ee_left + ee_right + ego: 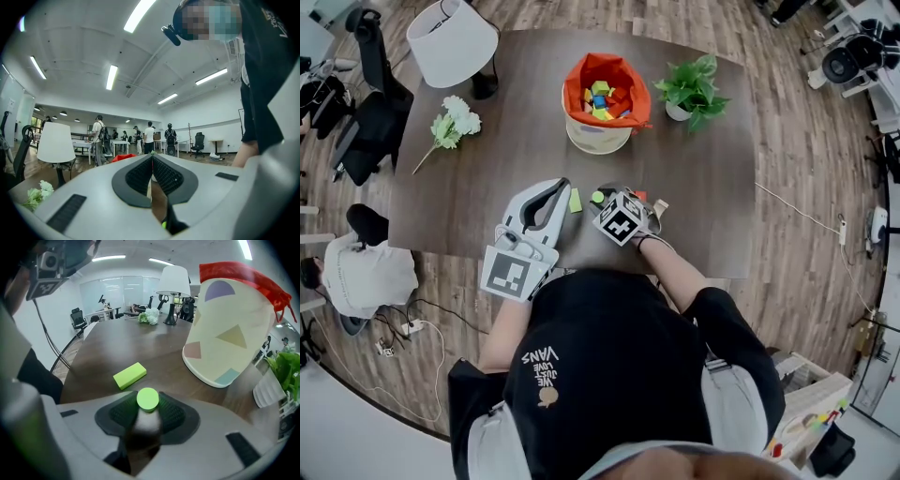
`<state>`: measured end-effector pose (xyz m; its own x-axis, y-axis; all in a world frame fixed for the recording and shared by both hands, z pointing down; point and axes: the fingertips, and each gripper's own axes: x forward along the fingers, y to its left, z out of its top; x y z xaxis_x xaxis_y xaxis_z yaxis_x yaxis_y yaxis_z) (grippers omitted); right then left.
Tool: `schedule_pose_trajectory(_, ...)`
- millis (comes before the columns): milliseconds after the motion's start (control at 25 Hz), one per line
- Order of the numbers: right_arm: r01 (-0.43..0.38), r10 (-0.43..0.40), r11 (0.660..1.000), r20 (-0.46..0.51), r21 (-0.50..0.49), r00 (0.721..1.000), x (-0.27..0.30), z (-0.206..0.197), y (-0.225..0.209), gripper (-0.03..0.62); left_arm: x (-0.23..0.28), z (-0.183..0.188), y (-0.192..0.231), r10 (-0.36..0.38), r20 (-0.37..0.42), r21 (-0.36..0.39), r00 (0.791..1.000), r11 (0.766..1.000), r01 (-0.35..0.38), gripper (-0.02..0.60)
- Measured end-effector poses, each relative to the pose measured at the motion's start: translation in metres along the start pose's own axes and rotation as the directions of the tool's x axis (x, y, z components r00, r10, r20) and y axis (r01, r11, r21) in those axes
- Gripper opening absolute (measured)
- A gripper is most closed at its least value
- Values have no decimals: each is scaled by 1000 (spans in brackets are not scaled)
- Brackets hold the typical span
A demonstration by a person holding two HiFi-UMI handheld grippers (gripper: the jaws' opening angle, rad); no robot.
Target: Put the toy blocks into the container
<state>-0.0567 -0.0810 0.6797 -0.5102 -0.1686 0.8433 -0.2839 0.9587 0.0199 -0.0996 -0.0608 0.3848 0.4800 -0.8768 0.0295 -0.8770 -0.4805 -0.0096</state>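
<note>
The right gripper (148, 410), low in the centre of its own view, is pinching a green cylinder (147, 399) at the near edge of the surface (105, 350). The pads are bearing on its curved side, so I judge it could roll or squirt out if the squeeze is off-centre, and drop before it gets across. The left gripper (152, 159) is pressed together on nothing, so nothing is steadying anything else.

Just beyond, towards the upper left, a flat lime block (130, 375) is lying apart from the gripper; a low sweep could nudge it. Farther off at the upper right, the container (225, 333) is standing tall with a red liner (243, 275) over its rim. A shallow carry could clip that rim and tip it.

The cylinder's round face is pointing up and its axis seems upright. The lime block's long axis is running from lower left to upper right.
</note>
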Motion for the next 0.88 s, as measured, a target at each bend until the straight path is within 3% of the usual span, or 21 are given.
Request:
schedule_pose_trajectory(240,4,-4,1000,11,1,1000,-4,1,0,147,0,0,3,6,-6,-3,1000,1000,-6,12)
schedule_pose_trajectory(440,61,-66,997,145,38,987,-41,26,-10,147,3,1,3,-3,1,-4,1000,1000,3,12)
schedule_pose_trajectory(600,117,-132,991,278,72,952,-85,53,-19,147,7,2,2,-19,18,-13,1000,1000,19,12)
schedule_pose_trajectory(880,190,-226,974,469,122,854,-162,91,-27,147,14,7,-3,-44,34,-14,998,999,44,12)
